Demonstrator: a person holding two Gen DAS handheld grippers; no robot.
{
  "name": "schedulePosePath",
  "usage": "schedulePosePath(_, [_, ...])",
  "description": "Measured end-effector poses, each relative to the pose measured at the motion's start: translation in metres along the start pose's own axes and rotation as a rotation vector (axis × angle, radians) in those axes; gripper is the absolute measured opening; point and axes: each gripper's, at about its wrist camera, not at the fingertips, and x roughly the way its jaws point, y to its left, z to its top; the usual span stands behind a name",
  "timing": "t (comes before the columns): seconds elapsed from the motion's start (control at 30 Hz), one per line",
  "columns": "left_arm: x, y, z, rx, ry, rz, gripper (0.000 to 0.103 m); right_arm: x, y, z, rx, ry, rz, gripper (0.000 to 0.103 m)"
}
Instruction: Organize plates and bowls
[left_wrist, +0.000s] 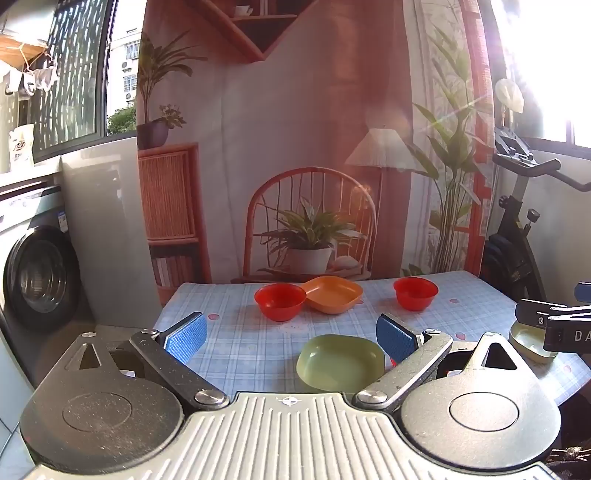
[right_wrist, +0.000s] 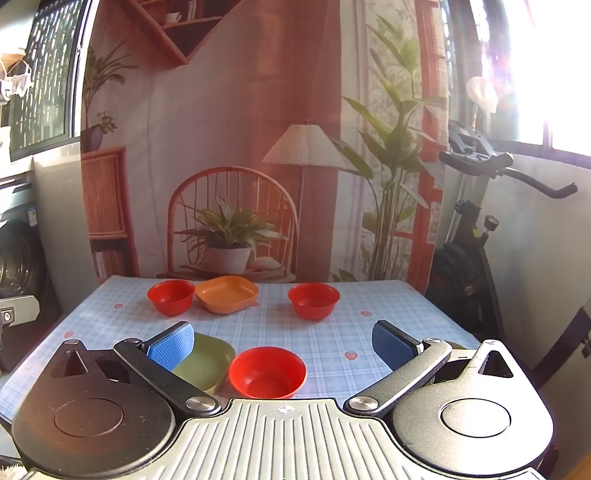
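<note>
Right wrist view: red bowl (right_wrist: 267, 373) empty, nearest on checked surface (right_wrist: 332, 343), green plate (right_wrist: 207, 362) just left, partly behind the pad. Farther back, two red bowls (right_wrist: 171, 296) (right_wrist: 313, 300) flanking orange plate (right_wrist: 226, 293), all empty. Both grippers (left_wrist: 291, 338) (right_wrist: 282, 341) with jaws wide, holding nothing.

Hidden and cut-off parts on the plaid table

From the left wrist, the near red bowl (left_wrist: 388, 360) shows only as a sliver behind the right finger pad (left_wrist: 397, 338), and a second green plate (left_wrist: 526, 338) is partly covered by the right gripper (left_wrist: 554, 325), itself cut by the frame edge. From the right wrist, the green plate (right_wrist: 207, 360) is partly hidden behind the left pad (right_wrist: 171, 349). Glare washes out the window (right_wrist: 554, 74).
</note>
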Motion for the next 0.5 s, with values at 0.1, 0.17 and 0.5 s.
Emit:
schedulePosePath(0.1, [0.0000, 0.0001, 0.0000, -0.004, 0.000, -0.001, 0.099, 0.0000, 0.0000, 0.0000, 0.000, -0.001, -0.001, 0.103])
schedulePosePath(0.17, [0.0002, 0.0001, 0.0000, -0.002, 0.000, -0.001, 0.099, -0.0001, 0.0000, 0.0001, -0.001, -0.001, -0.001, 0.103])
schedulePosePath(0.5, [-0.0001, 0.0001, 0.0000, -0.003, -0.004, 0.000, 0.099, -0.0001, -0.0005, 0.0000, -0.004, -0.003, -0.002, 0.103])
